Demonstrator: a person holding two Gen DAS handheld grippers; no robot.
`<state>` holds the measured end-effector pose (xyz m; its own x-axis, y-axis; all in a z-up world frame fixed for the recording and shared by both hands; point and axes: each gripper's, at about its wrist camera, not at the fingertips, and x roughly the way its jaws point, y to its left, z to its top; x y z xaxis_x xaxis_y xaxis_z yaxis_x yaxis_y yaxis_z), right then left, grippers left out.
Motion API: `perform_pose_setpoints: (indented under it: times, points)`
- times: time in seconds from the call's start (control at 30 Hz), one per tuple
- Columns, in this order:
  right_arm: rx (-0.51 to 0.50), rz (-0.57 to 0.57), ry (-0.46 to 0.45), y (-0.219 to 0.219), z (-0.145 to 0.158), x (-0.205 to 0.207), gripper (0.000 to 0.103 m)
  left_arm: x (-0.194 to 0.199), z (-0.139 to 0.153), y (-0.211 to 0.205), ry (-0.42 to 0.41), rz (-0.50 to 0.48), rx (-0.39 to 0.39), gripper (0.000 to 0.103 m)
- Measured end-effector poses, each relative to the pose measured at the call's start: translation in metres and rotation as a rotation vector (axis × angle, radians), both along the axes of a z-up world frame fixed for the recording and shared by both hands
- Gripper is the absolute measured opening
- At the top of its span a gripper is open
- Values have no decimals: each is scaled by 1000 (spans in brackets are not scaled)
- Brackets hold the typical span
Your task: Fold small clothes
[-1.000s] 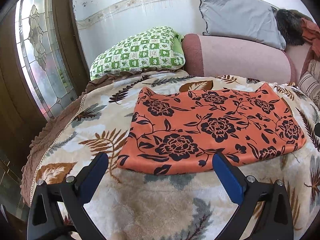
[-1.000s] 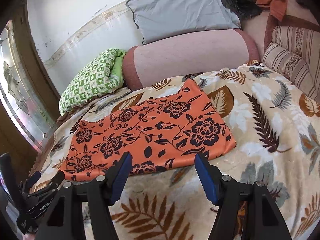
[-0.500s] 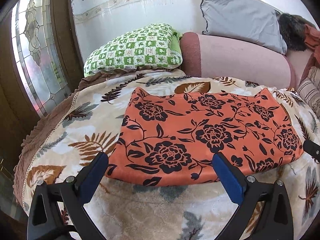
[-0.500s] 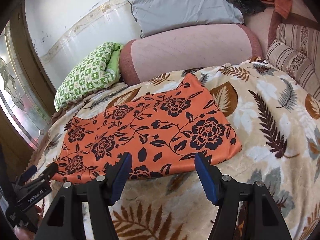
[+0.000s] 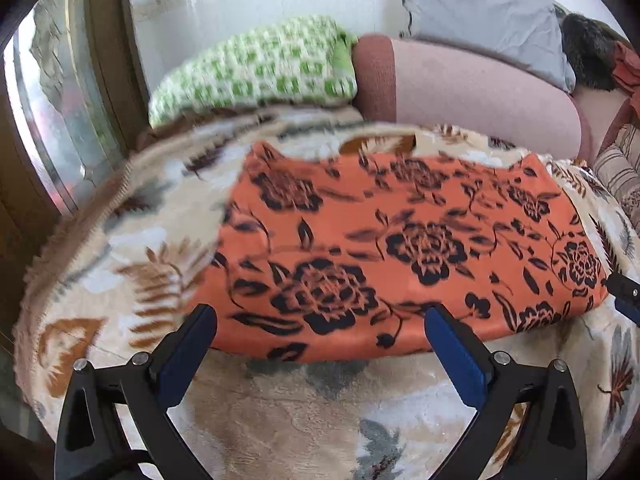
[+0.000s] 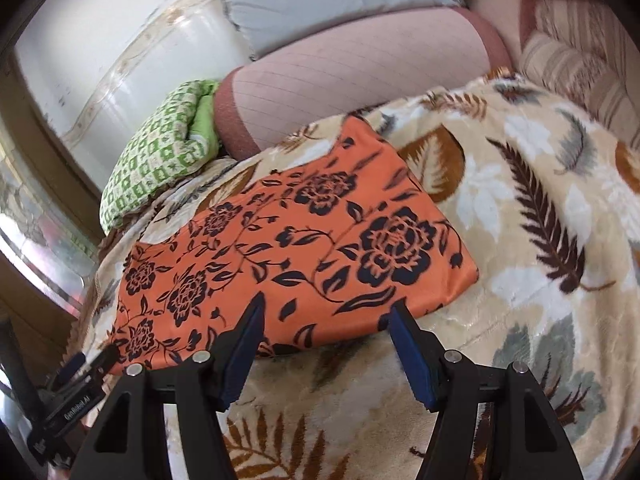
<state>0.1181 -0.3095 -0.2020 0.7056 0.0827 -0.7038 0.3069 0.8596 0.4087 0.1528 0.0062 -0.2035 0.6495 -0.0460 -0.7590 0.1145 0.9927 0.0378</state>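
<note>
**Both claws spread over the near hem of the orange cloth**

Orange garment with black roses (image 5: 400, 248) lies flat on the leaf-print blanket (image 5: 320, 412) covering the bed. From my left wrist view it runs wide across the frame, its near edge just past the claw tips.

Left claw (image 5: 320, 320): released, blue pads apart, nothing between them but the cloth's near edge showing behind. I cannot tell if the tips touch the fabric. The picture is smeared on its left side.

Right claw (image 6: 328, 312): also released, pads spread, framing the near hem of the garment (image 6: 296, 256) towards its right corner. Nothing pinched. Contact with the fabric not clear from here.

In the right wrist view my left claw (image 6: 92, 364) shows at the lower left, by the cloth's left near corner. In the left wrist view, a bit of the right claw (image 5: 626, 296) pokes in at the right edge, beside the cloth's right corner.

Behind the garment: a green checked pillow (image 5: 256, 68), a pink bolster (image 5: 472, 96), and a grey pillow (image 5: 480, 12) against the white wall. Striped cushion (image 6: 580, 52) on the far right.
</note>
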Motion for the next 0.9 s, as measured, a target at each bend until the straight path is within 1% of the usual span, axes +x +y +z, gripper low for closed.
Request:
perform_pose_setpoints:
  times: [0.07, 0.13, 0.2, 0.33, 0.4, 0.47, 0.6, 0.7, 0.73, 0.8, 0.87, 0.9]
  points:
    - [56, -17, 15, -10, -7, 1, 69, 9, -11, 4, 75, 2, -49, 103]
    - [153, -44, 30, -25, -17, 1, 69, 18, -24, 9, 158, 0, -105, 103]
    - [236, -81, 44, -40, -26, -1, 69, 24, -34, 13, 216, 25, -147, 103]
    - [398, -159, 54, -67, -48, -7, 69, 30, -38, 19, 236, 42, -210, 103]
    - [467, -182, 58, -76, -58, -8, 69, 36, -44, 27, 266, 60, -272, 103]
    - [536, -203, 49, -84, -68, -9, 69, 39, -48, 33, 284, 82, -315, 103]
    - [616, -211, 23, -93, -79, -5, 70, 46, -47, 44, 267, 94, -416, 103]
    - [642, -222, 1, -95, -85, 0, 70, 50, -46, 50, 249, 109, -475, 103]
    - [645, -225, -2, -95, -86, 2, 70, 51, -46, 52, 237, 116, -502, 103]
    - [643, -221, -10, -94, -85, 8, 70, 56, -47, 53, 234, 131, -531, 103]
    - [626, -218, -6, -92, -84, 13, 70, 60, -47, 53, 224, 148, -561, 103]
    - [616, -216, -8, -90, -84, 16, 71, 61, -47, 54, 221, 159, -579, 103]
